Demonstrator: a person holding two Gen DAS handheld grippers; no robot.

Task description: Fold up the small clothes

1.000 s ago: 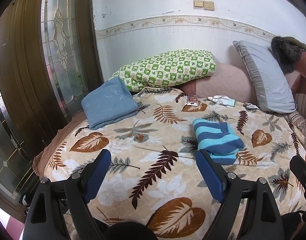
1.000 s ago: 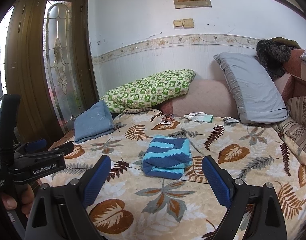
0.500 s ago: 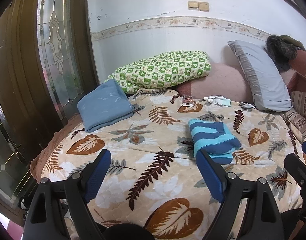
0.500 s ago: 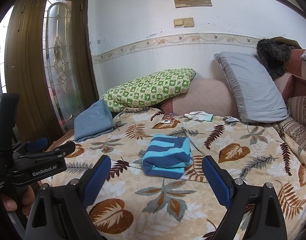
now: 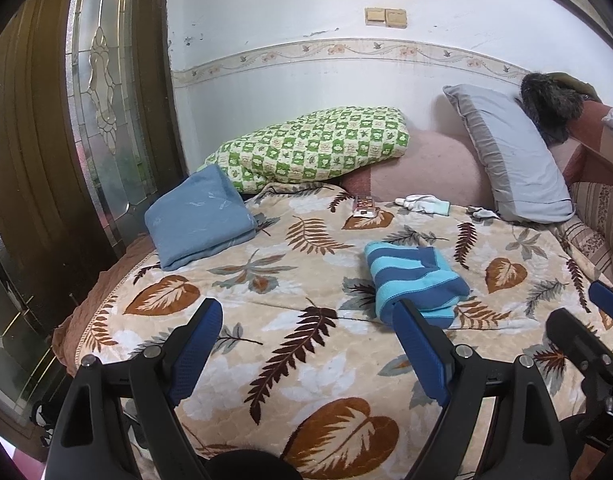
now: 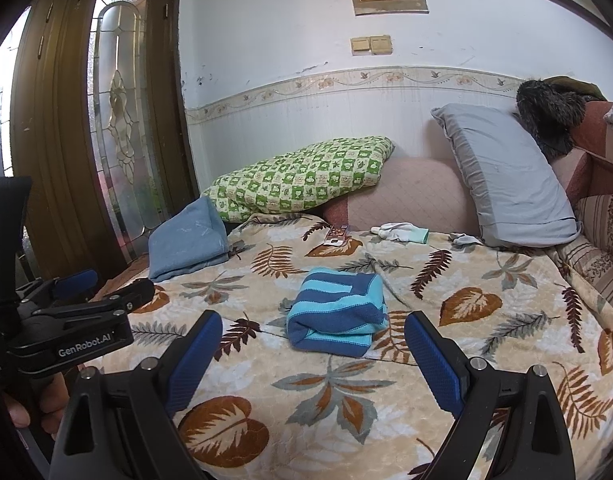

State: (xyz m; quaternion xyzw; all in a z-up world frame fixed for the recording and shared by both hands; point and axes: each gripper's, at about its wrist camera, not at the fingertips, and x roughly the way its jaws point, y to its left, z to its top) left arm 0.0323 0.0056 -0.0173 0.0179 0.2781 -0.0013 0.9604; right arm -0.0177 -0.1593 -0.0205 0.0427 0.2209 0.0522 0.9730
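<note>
A folded blue and light-blue striped garment [image 5: 414,284] lies on the leaf-patterned bedspread [image 5: 298,344]; it also shows in the right wrist view [image 6: 338,312]. My left gripper [image 5: 306,332] is open and empty, held back above the bedspread, short and left of the garment. My right gripper [image 6: 310,344] is open and empty, held back just short of the garment. The left gripper also shows at the left of the right wrist view [image 6: 106,292]. Small white and mint socks [image 5: 424,203] lie near the pillows.
A folded blue cloth [image 5: 198,216] sits at the bed's left. A green checked pillow [image 5: 314,148], a pink cushion [image 5: 426,168] and a grey pillow [image 5: 510,160] line the wall. A small box [image 5: 364,206] lies by them. A glass door [image 5: 106,92] stands left.
Both grippers have drawn slightly back and up from the bed; the view has shifted a little. The folded garment has not moved. Both stay open.
</note>
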